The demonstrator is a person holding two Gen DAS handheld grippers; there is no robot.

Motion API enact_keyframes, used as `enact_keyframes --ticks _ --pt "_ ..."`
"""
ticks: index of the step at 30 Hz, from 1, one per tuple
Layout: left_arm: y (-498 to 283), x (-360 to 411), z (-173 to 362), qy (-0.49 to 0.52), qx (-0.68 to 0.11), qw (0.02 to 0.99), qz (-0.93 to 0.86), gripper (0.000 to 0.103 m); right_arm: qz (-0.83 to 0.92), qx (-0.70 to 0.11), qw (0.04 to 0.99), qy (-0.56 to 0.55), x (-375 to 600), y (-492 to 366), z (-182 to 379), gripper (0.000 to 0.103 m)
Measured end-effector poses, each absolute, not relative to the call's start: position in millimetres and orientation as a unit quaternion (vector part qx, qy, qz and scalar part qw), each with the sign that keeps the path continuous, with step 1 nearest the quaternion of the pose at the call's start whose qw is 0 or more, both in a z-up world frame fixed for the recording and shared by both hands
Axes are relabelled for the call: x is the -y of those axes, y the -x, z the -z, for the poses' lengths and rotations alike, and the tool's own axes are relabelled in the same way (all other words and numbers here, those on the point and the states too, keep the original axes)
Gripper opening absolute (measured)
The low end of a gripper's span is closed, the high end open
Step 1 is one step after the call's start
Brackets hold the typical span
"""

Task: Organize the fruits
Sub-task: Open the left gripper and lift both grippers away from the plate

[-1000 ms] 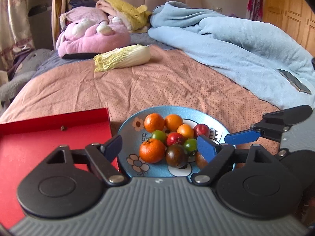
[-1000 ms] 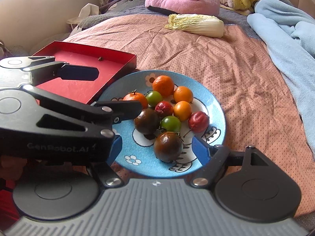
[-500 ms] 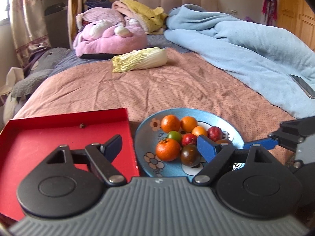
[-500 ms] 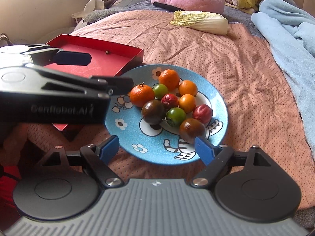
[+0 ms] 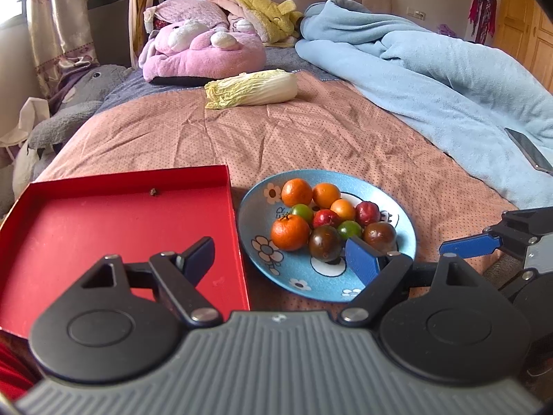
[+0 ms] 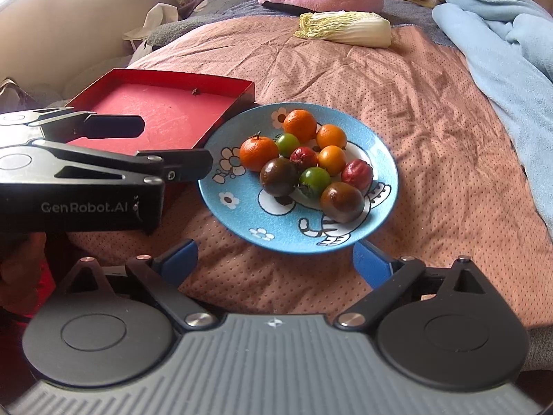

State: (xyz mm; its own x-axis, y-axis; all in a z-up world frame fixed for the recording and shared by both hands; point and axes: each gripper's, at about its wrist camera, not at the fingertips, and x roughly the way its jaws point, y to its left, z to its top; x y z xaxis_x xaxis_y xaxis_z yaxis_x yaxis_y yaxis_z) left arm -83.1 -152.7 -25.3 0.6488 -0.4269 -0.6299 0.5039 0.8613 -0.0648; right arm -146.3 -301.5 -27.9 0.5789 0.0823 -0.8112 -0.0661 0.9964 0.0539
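A blue patterned plate point(image 5: 300, 276) point(image 6: 276, 228) on the bed holds several fruits: oranges point(image 5: 289, 232) point(image 6: 259, 154), green, red and dark tomatoes point(image 5: 325, 243) point(image 6: 278, 177). An empty red tray point(image 5: 103, 221) point(image 6: 162, 107) lies left of the plate. My left gripper point(image 5: 280, 263) is open and empty, near the plate's front left; it also shows in the right wrist view point(image 6: 166, 148). My right gripper point(image 6: 276, 263) is open and empty, just in front of the plate; one of its blue fingers point(image 5: 470, 243) shows in the left wrist view.
A napa cabbage point(image 5: 252, 88) point(image 6: 345, 29) lies farther up the bed. A pink plush point(image 5: 204, 52), a blue blanket point(image 5: 449, 79) with a phone point(image 5: 528, 150) on it, and a grey plush point(image 5: 69, 117) surround the pink bedsheet.
Both grippers have pulled back from the plate and stayed open. The left view has shifted left, so more of the red tray shows. The fruits have not moved.
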Motion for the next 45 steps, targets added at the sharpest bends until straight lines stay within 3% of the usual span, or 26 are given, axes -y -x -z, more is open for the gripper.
enact_keyframes --ticks 45 --pt "128 161 24 -0.102 -0.319 0.903 0.27 0.085 -0.061 -0.473 0.879 -0.016 295 183 35 0.1"
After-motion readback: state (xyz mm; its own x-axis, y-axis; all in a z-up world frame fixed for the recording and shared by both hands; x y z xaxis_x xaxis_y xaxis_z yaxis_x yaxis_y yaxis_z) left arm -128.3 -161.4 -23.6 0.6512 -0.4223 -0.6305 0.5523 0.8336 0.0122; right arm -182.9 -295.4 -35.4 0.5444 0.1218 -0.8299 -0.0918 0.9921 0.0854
